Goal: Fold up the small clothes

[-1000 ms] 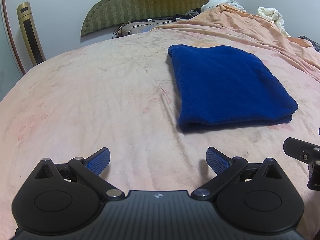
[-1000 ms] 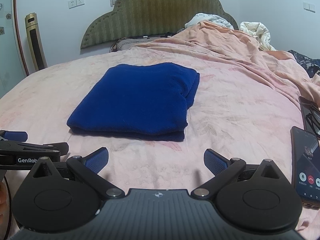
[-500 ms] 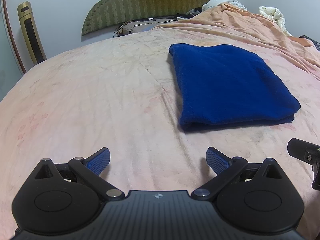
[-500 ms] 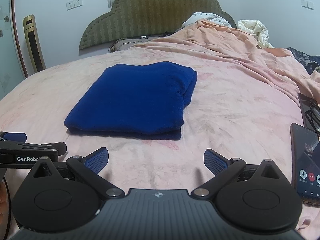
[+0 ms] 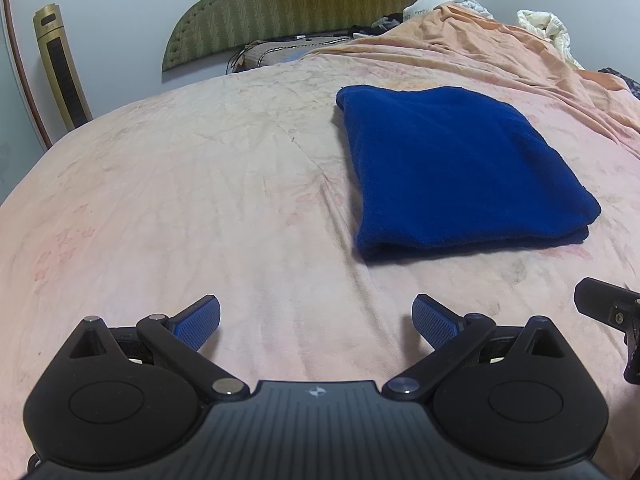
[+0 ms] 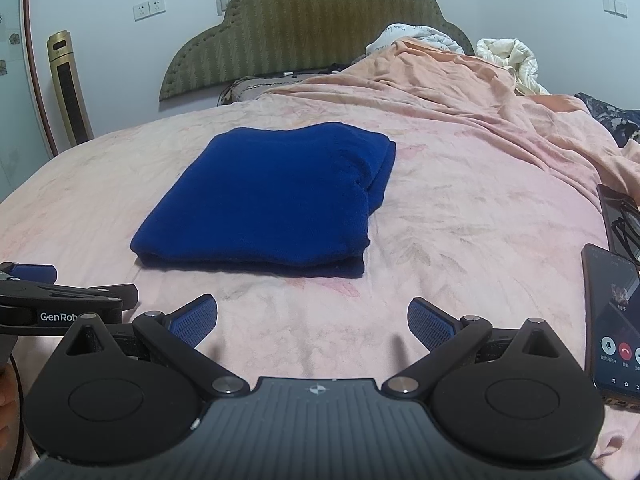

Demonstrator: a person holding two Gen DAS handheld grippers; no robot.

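A dark blue garment [image 5: 456, 168] lies folded into a neat rectangle on the pink bedsheet [image 5: 200, 184]; it also shows in the right wrist view [image 6: 272, 196]. My left gripper [image 5: 316, 316] is open and empty, low over the sheet, short of the garment's near left corner. My right gripper [image 6: 312, 316] is open and empty, in front of the garment's near edge. The left gripper's side shows at the left edge of the right wrist view [image 6: 68, 300].
A phone [image 6: 612, 324] with a lit call screen lies on the sheet at the right, with a second dark device and cable [image 6: 620, 216] behind it. A rumpled orange blanket [image 6: 460, 92] and a green headboard [image 6: 304, 28] are at the back.
Both grippers have drawn back slightly from the folded garment and stayed open. The garment has not moved.
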